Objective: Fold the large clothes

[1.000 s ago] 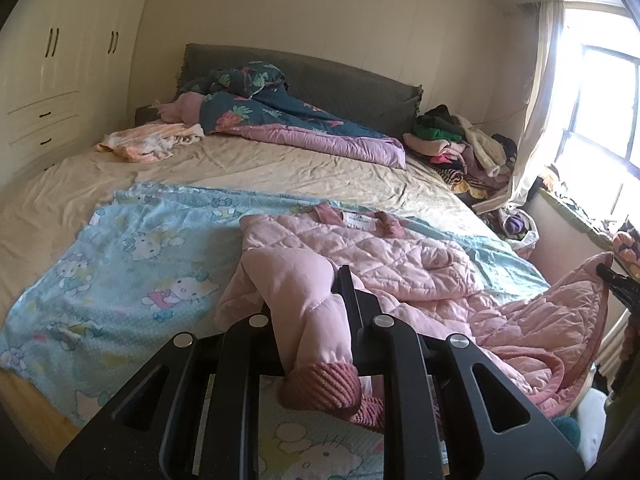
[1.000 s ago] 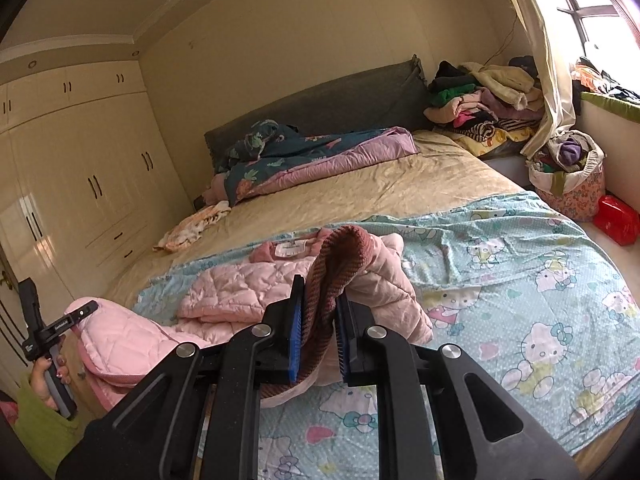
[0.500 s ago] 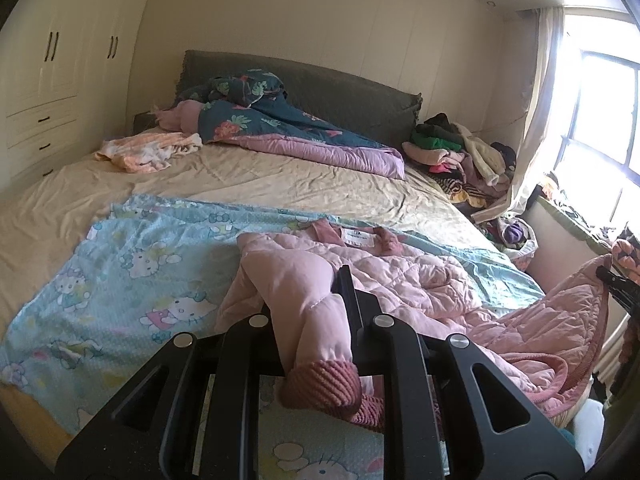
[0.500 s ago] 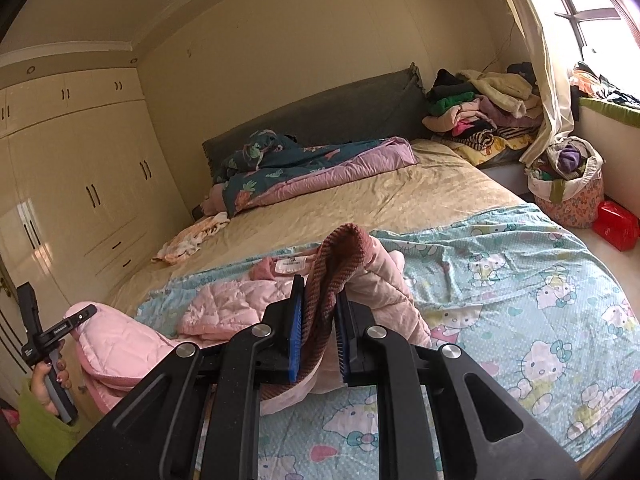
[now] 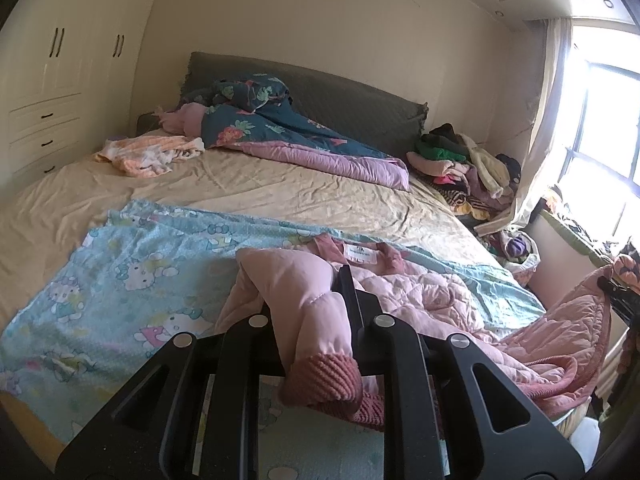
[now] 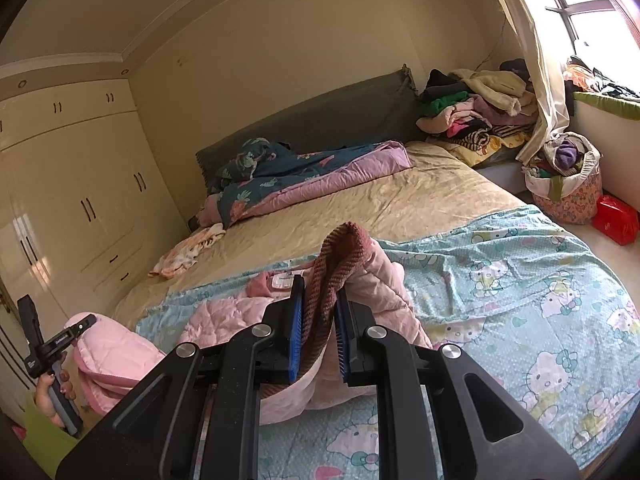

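Pink quilted jacket [image 5: 424, 292] lying on the Hello Kitty sheet [image 5: 132, 280] near the foot of the bed [image 5: 280, 188], collar and white neck label [image 5: 360, 251] pointing toward the headboard; I have my left gripper [image 5: 316, 320] clenched on one sleeve just above its ribbed dusky-pink cuff [image 5: 324, 376], the cuff hanging out toward the camera, so that the sleeve end stays under control while the padding is free to hinge at the shoulder; my right gripper [image 6: 318, 332] is clamped on the other ribbed cuff [image 6: 340, 256], blue pads [image 6: 297, 332] pressing either side of the knit, because the rib gives a firmer bite than the slippery quilting; both sleeves are held up off the sheet, the body of the jacket remaining flat on it, which I judge to be the set-up for laying the sleeves inward across the chest; the lower hem droops over the bed's edge on the window side, so it will need drawing back onto the sheet before a clean fold; the sheet serves as the folding surface; the rumpled floral duvet [image 5: 288, 136] and the heap of unsorted clothes [image 6: 476, 112] by the curtain lie well apart from the work.
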Available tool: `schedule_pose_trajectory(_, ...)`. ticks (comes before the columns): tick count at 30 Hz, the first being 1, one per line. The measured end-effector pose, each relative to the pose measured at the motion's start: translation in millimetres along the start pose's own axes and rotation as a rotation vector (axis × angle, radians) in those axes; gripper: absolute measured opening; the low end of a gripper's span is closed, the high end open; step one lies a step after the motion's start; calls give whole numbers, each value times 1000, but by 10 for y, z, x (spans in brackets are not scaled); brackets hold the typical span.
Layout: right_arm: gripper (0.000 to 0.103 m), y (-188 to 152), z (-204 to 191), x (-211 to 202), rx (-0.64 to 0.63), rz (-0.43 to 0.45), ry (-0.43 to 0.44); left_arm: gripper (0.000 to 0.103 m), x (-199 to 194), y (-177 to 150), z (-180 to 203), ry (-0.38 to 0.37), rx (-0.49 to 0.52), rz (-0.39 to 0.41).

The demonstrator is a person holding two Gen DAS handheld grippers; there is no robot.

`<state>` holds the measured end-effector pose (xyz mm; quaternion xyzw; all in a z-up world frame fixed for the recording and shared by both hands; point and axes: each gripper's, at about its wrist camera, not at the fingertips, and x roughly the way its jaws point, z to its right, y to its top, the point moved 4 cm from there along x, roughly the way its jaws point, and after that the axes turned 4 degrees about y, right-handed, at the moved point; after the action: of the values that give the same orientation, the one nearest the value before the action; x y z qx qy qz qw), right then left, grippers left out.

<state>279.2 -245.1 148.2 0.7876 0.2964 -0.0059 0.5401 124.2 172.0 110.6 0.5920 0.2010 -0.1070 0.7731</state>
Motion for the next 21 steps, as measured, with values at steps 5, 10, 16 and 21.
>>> schedule_pose_trajectory(5,13,103,15,80,9,3,6,11,53,81,26,8,-5,8)
schedule_pose_trajectory(10,13,207,39,156,17,11,8,11,110,154,52,17,-9,19)
schedule_pose_trajectory(16,13,353,41,246,9,19,9,11,210,264,64,34,-20,27)
schedule_pose_trajectory(21,13,471,55,348,5,21,6,11,276,346,88,51,-19,27)
